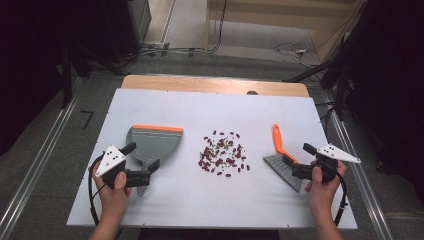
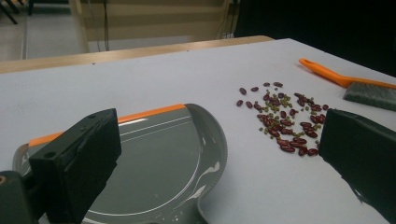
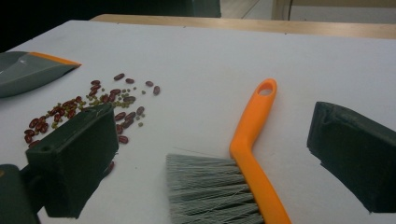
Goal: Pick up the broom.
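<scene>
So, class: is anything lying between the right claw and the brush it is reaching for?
Nothing visible does. The right claw is open around the brush, whose orange handle lies between its jaws; the beans sit off to the side.

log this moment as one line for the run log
left tool: open, astride grey plastic dustpan handle | right tool: open, at orange-handled brush | red beans: scattered between, unswept

Beans [image 1: 222,153] scattered mid-table — dustpan [image 1: 152,142] left, brush [image 1: 283,157] right.
</scene>
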`<state>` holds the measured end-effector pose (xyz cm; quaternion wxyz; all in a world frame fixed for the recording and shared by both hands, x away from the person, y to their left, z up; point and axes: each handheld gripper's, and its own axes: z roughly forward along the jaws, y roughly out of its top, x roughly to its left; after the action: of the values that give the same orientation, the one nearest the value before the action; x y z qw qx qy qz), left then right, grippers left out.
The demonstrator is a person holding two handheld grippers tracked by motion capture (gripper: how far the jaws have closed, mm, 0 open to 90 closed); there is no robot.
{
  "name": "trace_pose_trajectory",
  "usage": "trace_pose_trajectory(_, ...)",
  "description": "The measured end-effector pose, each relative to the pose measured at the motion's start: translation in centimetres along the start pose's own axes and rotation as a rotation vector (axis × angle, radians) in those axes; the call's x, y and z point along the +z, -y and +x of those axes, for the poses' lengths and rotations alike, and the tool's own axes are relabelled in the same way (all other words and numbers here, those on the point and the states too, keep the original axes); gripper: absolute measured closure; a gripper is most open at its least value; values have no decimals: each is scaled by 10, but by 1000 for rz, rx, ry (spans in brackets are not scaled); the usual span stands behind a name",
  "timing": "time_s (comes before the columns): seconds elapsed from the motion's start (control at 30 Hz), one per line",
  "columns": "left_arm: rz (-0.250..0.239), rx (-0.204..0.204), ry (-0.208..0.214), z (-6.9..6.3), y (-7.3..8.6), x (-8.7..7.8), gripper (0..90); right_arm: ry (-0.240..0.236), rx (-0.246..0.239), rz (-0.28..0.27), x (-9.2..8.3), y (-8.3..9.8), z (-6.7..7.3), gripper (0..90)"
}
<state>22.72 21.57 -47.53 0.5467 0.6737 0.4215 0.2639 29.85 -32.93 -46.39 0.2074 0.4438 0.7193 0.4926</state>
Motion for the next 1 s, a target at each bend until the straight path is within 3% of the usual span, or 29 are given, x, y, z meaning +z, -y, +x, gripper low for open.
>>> trace_pose_trajectory(0.13,-5,0,5,-3,-1,0,0,18,-29,14,-2,-5,4,8)
trace_pose_trajectory(0.4,6,15,-1,-4,-2,0,0,-4,-12,43,-1,-21,7,0)
trace_pose_trajectory(0.53,19,14,6,-5,-1,2,0,5,-11,90,5,-35,7,0)
trace_pose_trajectory(0.73,28,32,25,-10,-3,5,0,5,32,161,19,-58,3,0)
trace_pose_trajectory(0.97,35,43,36,-13,-3,8,0,31,21,277,42,-77,-2,0)
trace_pose_trajectory(1.0,36,42,39,-13,-3,9,0,33,22,288,45,-78,-3,45)
